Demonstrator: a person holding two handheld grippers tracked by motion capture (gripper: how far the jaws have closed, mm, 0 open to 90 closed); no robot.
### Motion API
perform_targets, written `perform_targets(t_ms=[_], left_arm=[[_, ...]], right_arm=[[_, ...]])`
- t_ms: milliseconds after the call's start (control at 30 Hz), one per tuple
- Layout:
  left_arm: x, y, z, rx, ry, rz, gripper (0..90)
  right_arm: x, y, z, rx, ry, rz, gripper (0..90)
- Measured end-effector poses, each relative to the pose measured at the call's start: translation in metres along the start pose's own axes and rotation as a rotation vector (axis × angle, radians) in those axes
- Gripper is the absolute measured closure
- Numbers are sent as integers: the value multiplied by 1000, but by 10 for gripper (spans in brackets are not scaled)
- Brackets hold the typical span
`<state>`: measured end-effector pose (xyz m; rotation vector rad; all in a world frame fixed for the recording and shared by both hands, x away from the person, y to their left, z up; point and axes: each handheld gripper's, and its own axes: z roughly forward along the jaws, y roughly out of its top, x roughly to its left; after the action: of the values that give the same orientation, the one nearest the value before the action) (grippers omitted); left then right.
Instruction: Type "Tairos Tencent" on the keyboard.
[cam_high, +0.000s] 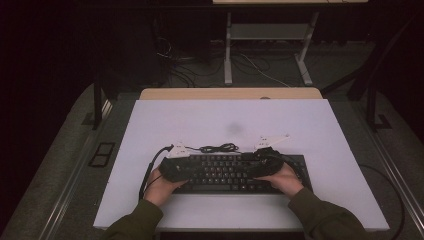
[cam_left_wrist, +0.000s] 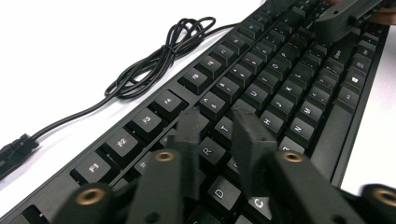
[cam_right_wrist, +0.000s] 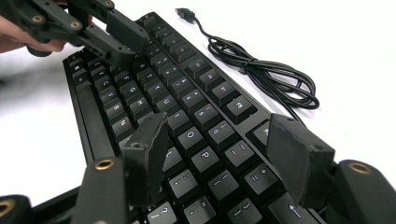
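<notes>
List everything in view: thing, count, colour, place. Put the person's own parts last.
keyboard: one, black, near the front middle of the table, under both grippers.
keyboard cable: one, black, coiled loosely on the table just behind the keyboard.
table: one, white top with a wooden edge at the far side.
desk frame: one, pale grey, on the floor beyond the table.
floor cables: several, dark and light, on the floor behind the table.
left gripper: one, black, fingers slightly apart over the keyboard's left keys.
right gripper: one, black, fingers wide apart over the right keys.
sleeves: two, olive green, at the bottom edge.
</notes>
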<state>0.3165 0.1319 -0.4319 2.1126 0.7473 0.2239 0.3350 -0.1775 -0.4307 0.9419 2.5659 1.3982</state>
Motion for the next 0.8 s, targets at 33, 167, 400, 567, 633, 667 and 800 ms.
perform_targets(t_ms=[33,167,400,567,633,667,800], left_arm=[[0,0,-1,7,1,6,629],[-2,-2,-2,0,1,-4,530],[-3,-5,-5,-11,9,-5,394],[-5,-8,-8,-21,18,-9,312],[-5,-9,-10,-25,22,-12,287],[-5,-10,-11,-26,24,-13,274],[-5,-13,-14,-32,31,-20,228]], right_arm=[[0,0,0,-1,0,-1,386],[0,1,1,-5,3,2,392],[0,2,3,-3,9,-6,415],[0,4,4,-2,11,-10,452],[0,4,5,-4,14,-12,476],[0,5,5,-2,16,-17,489],[1,7,7,0,24,-17,545]])
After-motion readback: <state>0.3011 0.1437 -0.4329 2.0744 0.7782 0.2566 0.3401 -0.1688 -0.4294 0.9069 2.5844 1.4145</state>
